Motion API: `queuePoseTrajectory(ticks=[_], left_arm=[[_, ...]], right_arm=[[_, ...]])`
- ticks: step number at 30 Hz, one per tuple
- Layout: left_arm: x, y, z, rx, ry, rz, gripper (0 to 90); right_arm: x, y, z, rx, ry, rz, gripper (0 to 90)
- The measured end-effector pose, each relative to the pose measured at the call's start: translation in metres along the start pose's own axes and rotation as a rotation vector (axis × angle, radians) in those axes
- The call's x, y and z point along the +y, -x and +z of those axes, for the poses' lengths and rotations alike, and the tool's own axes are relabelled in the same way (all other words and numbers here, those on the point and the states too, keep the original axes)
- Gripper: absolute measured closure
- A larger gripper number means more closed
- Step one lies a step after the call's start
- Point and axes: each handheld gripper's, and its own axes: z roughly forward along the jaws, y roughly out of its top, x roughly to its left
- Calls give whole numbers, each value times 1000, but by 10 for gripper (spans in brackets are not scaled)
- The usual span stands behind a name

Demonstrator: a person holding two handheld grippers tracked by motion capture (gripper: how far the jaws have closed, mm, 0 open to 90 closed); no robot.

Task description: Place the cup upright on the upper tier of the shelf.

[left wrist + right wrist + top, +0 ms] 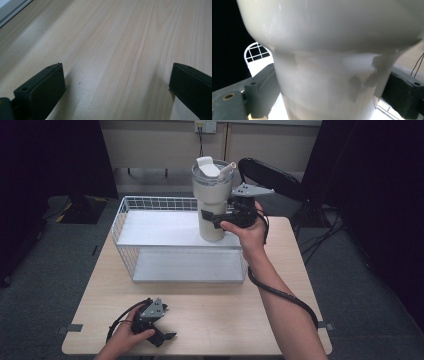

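A tall white tumbler (pixel 212 195) with a clear lid and a straw hangs over the right end of a white wire basket (pixel 121 215). My right gripper (pixel 214 220) is shut on its narrow lower part, coming in from the right. In the right gripper view the tumbler (pixel 332 37) sits very close, with a black jaw pressed against each side of its stem, and my right gripper (pixel 332 92) spans it. My left gripper (pixel 166 340) lies on the wooden table (pixel 225 320) near the front left edge. Its jaws stand wide apart in the left gripper view (pixel 117 82), with bare wood between them.
The basket takes up the far half of the table, and a corner of its wire wall (pixel 255 53) shows behind the tumbler. A black folding chair (pixel 272 177) stands beyond the table's far right corner. A cable trails from each gripper.
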Motion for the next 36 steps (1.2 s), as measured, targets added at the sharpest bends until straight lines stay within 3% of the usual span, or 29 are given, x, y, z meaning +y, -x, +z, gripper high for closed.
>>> queuePoseTrajectory(ticks=[20,26,31,36], left_arm=[[0,0,-1,-4,-3,6,0],[0,0,-1,-3,-3,6,0],[0,0,-1,-3,-3,6,0],[-1,0,-1,-4,0,1,0]], right_arm=[[-2,0,-5,-1,-28,-11,95],[-1,-2,-5,-14,-52,-15,93],[-5,-2,-5,-19,-111,-44,93],[-12,-2,-7,-21,-114,-29,103]])
